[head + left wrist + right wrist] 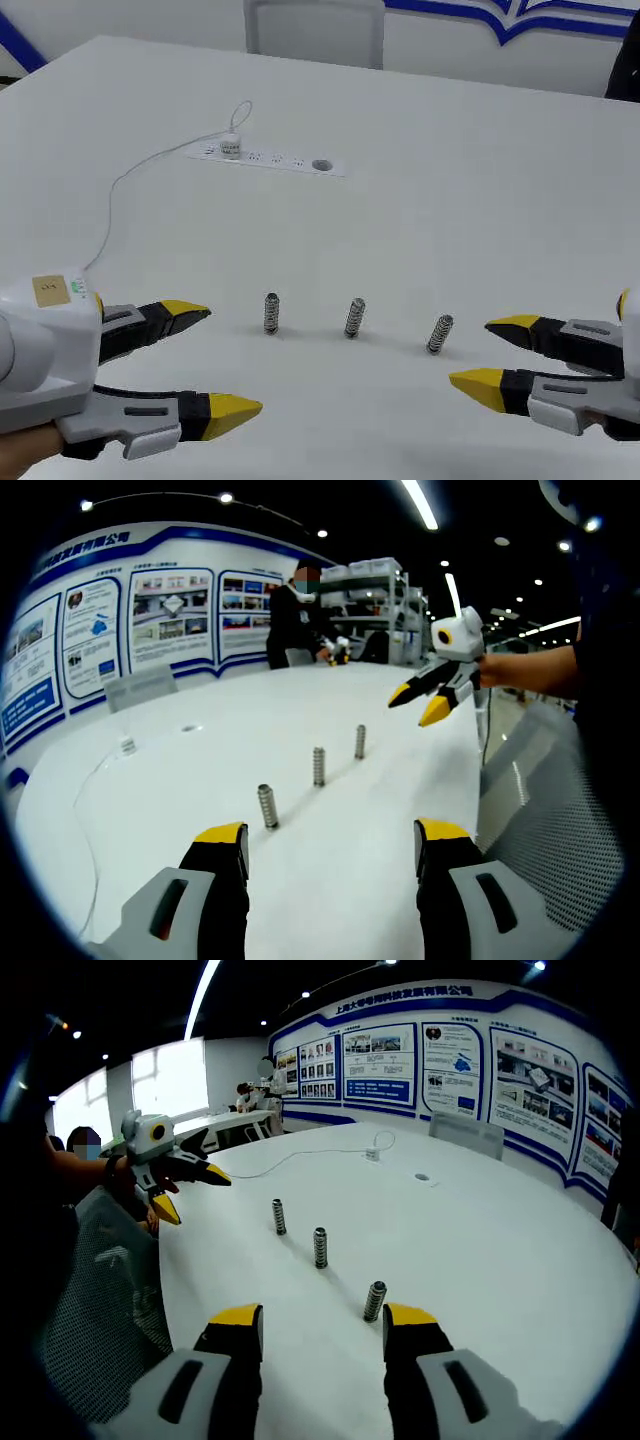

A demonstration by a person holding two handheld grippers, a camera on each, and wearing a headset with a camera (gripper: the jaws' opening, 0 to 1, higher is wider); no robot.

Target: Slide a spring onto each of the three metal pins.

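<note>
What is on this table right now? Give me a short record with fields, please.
Surface: white table
Springs: three, upright in a row: left spring, middle spring, right spring
Tools: left tool open and empty, left of the row; right tool open and empty, right of it
Farther back: power strip

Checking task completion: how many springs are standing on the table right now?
3, upright in a row on the table: left spring, middle spring, right spring. No others seen lying loose.
</note>
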